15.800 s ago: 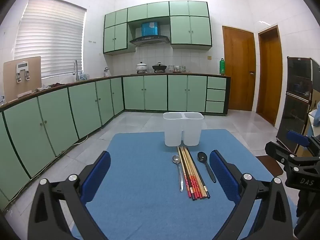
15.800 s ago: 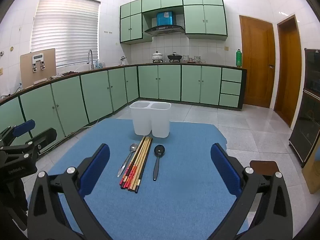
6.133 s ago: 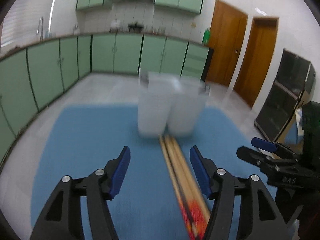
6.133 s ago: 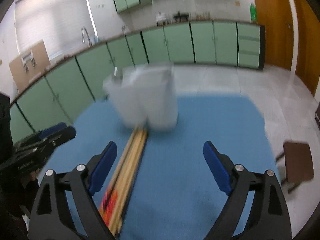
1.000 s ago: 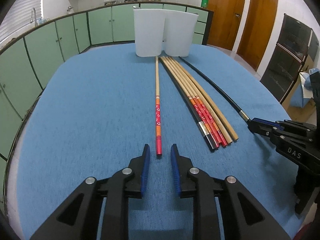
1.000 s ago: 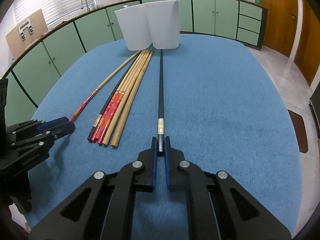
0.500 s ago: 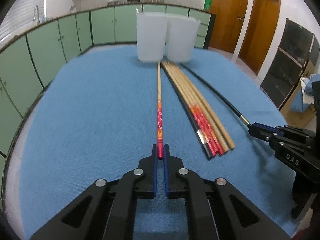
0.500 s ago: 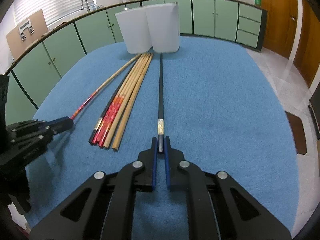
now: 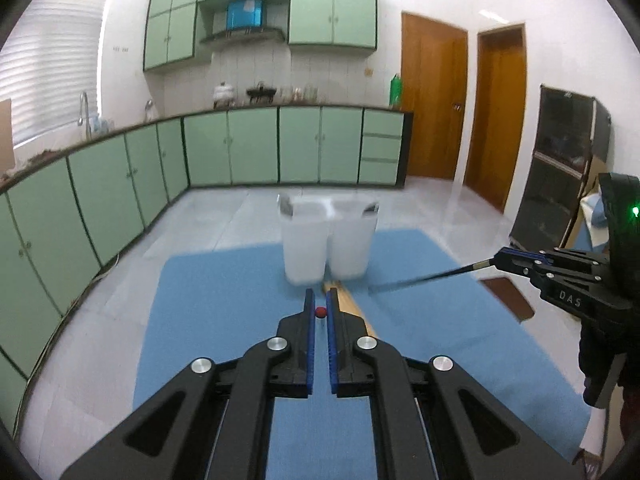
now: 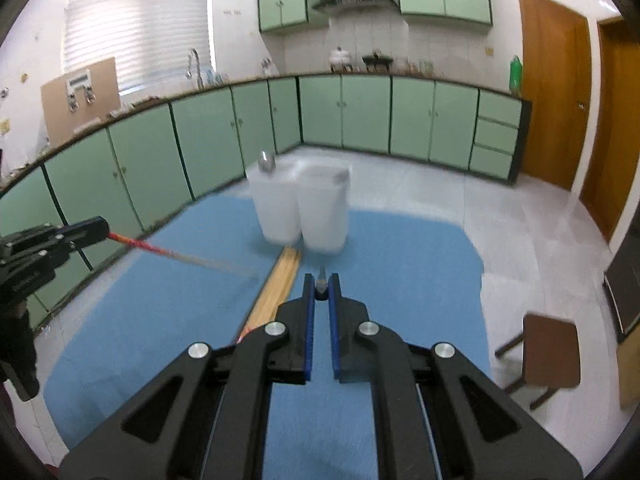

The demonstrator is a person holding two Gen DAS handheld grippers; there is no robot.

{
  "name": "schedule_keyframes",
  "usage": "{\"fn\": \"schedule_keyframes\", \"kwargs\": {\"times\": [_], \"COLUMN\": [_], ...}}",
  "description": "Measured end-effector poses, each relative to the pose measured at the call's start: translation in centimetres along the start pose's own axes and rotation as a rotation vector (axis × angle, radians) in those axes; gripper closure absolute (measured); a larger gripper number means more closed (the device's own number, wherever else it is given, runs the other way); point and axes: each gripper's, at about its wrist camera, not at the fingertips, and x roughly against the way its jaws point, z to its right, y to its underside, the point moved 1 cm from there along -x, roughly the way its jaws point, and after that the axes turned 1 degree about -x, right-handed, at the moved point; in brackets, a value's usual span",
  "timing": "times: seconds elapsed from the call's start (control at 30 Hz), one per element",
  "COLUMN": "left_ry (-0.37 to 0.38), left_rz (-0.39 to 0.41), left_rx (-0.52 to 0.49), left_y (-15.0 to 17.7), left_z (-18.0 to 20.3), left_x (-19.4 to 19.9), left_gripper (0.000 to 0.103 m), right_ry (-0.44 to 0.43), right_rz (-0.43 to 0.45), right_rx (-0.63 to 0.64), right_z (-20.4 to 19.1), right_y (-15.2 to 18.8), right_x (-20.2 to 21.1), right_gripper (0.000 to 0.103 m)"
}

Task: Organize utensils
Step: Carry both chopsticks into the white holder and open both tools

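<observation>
My left gripper (image 9: 319,312) is shut on a red-ended wooden chopstick (image 10: 168,252) and holds it lifted above the blue mat, pointing toward the bins. My right gripper (image 10: 321,286) is shut on a black chopstick (image 9: 432,278), also lifted off the mat. Two white plastic bins (image 9: 326,244) stand side by side at the far end of the mat; a spoon (image 10: 266,162) sticks out of the left one. Several wooden chopsticks (image 10: 282,280) lie on the mat in front of the bins.
The blue mat (image 9: 224,300) covers the table. Green kitchen cabinets (image 9: 120,184) run along the left and back. A brown stool (image 10: 550,350) stands to the right of the table, wooden doors (image 9: 434,100) beyond.
Both grippers have lifted their chopsticks off the mat and risen well above the table. The view is blurred from the motion.
</observation>
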Motion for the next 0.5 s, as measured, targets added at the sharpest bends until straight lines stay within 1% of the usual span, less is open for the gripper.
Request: {"fn": "schedule_keyframes", "kwargs": {"times": [0.13, 0.3, 0.33, 0.43, 0.5], "left_ry": [0.027, 0.054, 0.059, 0.069, 0.071], "left_rz": [0.038, 0.079, 0.087, 0.128, 0.159], "left_rx": [-0.005, -0.024, -0.025, -0.031, -0.040], "left_y": [-2.2, -5.1, -5.7, -7.7, -9.3], "left_z": [0.2, 0.6, 0.8, 0.8, 0.7], "left_x": [-0.4, -0.9, -0.9, -0.8, -0.8], "left_gripper": [0.098, 0.098, 0.098, 0.098, 0.098], "right_ry": [-0.050, -0.074, -0.090, -0.119, -0.127], "right_rz": [0.020, 0.025, 0.030, 0.061, 0.097], "right_rx": [-0.001, 0.037, 0.039, 0.048, 0.061], "right_z": [0.5, 0.2, 0.1, 0.2, 0.2], "right_y": [-3.6, -7.5, -8.5, -11.1, -13.4], "right_x": [0.0, -0.4, -0.2, 0.5, 1.0], "right_gripper": [0.097, 0.097, 0.097, 0.097, 0.097]}}
